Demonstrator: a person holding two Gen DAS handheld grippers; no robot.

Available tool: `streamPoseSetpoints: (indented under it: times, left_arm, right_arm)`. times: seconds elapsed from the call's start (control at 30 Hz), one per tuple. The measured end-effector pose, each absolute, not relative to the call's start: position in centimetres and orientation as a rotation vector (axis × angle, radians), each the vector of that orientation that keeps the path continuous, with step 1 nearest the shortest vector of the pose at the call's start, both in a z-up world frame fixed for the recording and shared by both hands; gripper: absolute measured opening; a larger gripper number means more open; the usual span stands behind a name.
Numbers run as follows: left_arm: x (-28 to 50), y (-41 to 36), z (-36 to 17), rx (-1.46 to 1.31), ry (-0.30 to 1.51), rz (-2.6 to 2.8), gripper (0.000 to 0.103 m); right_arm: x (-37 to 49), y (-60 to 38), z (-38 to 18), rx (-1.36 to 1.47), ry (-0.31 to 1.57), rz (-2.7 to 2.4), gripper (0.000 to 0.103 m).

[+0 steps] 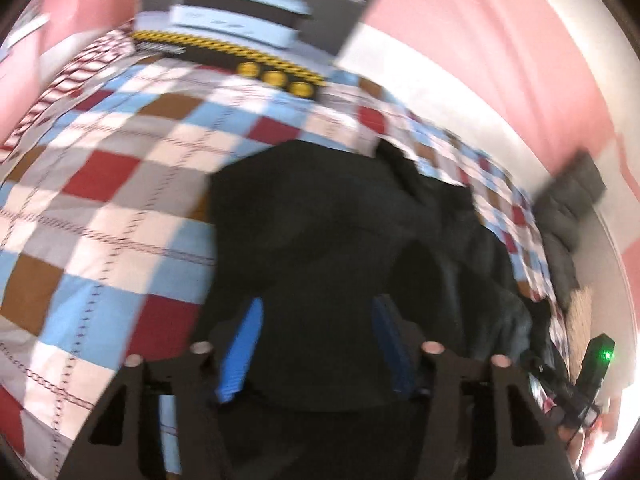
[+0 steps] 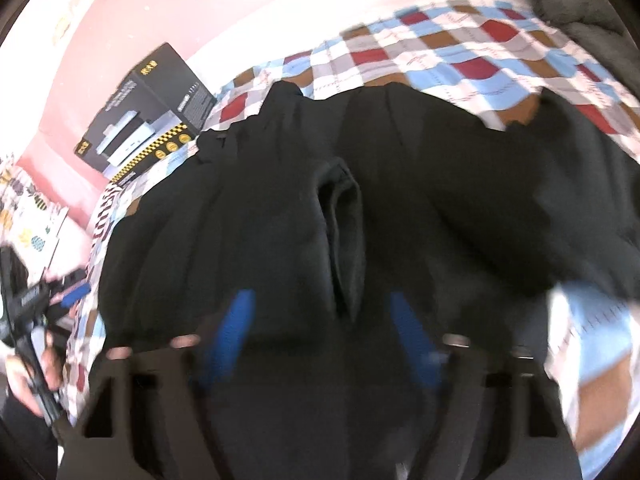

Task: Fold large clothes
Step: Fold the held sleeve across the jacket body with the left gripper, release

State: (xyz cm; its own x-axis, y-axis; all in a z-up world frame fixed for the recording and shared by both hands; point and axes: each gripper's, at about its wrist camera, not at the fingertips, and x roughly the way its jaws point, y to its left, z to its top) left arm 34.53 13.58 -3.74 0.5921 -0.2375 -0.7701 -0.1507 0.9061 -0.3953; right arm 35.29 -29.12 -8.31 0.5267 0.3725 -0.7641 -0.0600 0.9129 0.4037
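A large black garment (image 1: 320, 220) lies spread on a checked bedspread (image 1: 120, 200). In the left wrist view my left gripper (image 1: 316, 320) hovers low over the garment's near left part, its blue fingers (image 1: 240, 352) standing apart with black cloth between them. In the right wrist view the same garment (image 2: 440, 180) fills the middle, with a raised fold (image 2: 344, 240) running toward me. My right gripper (image 2: 320, 320) is over that fold, jaws apart, blue pads (image 2: 412, 340) on either side of the cloth. Both views are blurred. No pad is seen pressing on the fabric.
A black printed box (image 1: 248, 20) (image 2: 148, 116) stands at the bed's far edge against a pink wall. A red-and-white striped cloth (image 1: 72, 76) lies beside it. A grey cushion (image 1: 568, 216) sits at the bed's right end. A hand (image 2: 24, 380) holds the other gripper at left.
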Motion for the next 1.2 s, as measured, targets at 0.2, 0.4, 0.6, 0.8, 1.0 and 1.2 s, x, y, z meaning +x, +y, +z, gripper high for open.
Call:
streamPoseSetpoints:
  times: [0.2, 0.4, 0.6, 0.8, 1.0, 1.2]
  left_arm:
    - [36.1, 12.5, -5.4, -0.391, 0.948, -0.071, 0.026]
    - [38.7, 9.9, -9.7, -0.295, 1.019, -0.111, 0.026]
    - [36.6, 10.5, -7.4, -0.339, 0.969, -0.127, 0.026]
    - [34.3, 10.4, -7.4, -0.275, 0.960, -0.095, 0.026]
    - [34.6, 8.7, -8.9, -0.188, 0.994, -0.053, 0.032]
    - [32.6, 7.3, -7.2, -0.113, 0.987, -0.020, 0.032]
  right_arm:
    - [37.8, -29.1, -7.1, 0.329, 0.947, 0.243, 0.007]
    - [38.0, -30.2, -10.9, 0.275, 1.040, 0.188, 0.007]
    - [36.5, -30.4, -7.9, 0.230, 0.975, 0.140, 0.010]
    - [34.8, -29.3, -5.2, 0.187, 0.856, 0.158, 0.010]
    - [37.8, -27.8, -10.5, 0.121, 1.032, 0.173, 0.010]
    - [35.6, -28.9, -8.5, 0.127, 1.009, 0.153, 0.010]
